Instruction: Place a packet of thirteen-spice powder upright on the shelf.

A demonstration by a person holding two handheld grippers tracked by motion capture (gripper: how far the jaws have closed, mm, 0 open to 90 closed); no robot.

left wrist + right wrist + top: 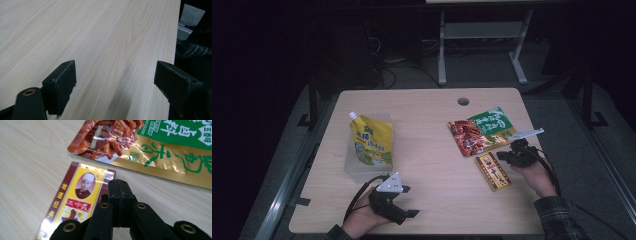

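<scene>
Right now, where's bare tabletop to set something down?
Free: the middle strip between the yellow pouch and the snack bag, plus the near edge between both hands. Crowded: right side, where the small packet lies beside the right tool.

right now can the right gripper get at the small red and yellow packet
Probably yes. The right gripper hangs just at the packet, by its far corner, with bare table around it and nothing between them. Its jaws are shut and empty, though, so they would have to open first.

Dim room, lit tabletop; glare on foil packet.
</scene>
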